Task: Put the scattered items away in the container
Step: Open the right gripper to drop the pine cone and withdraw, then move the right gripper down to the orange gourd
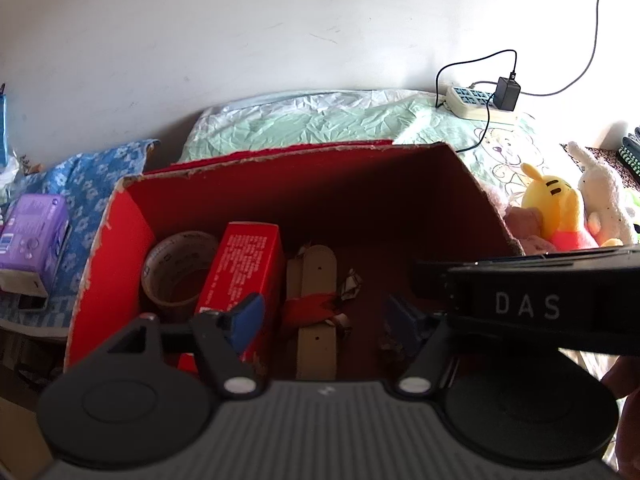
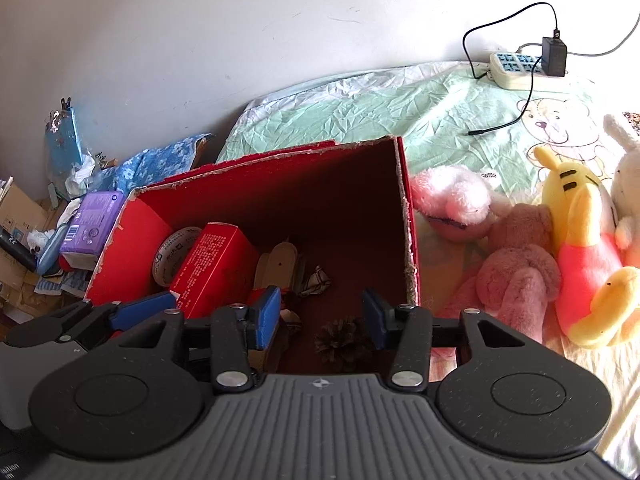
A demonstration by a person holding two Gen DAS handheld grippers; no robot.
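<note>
1. Both my grippers hang over the open red cardboard box [image 2: 256,204], which stands on a bed spread with a green printed sheet [image 2: 360,108].
2. My left gripper [image 1: 328,316] has its blue pads spread wide, with nothing between them.
3. My right gripper [image 2: 322,316] holds its jaws partly apart and grips nothing; a pine cone [image 2: 342,344] lies on the box floor below the gap.
4. Inside the box: a roll of clear tape [image 1: 176,272] against the left wall, a red carton [image 1: 240,276] leaning beside it, and a beige flat piece wrapped in red [image 1: 316,304].
5. Outside, to the right, lie a pink plush [image 2: 452,196], a brownish-pink plush [image 2: 516,272] and a yellow bear plush [image 2: 580,248].
</note>
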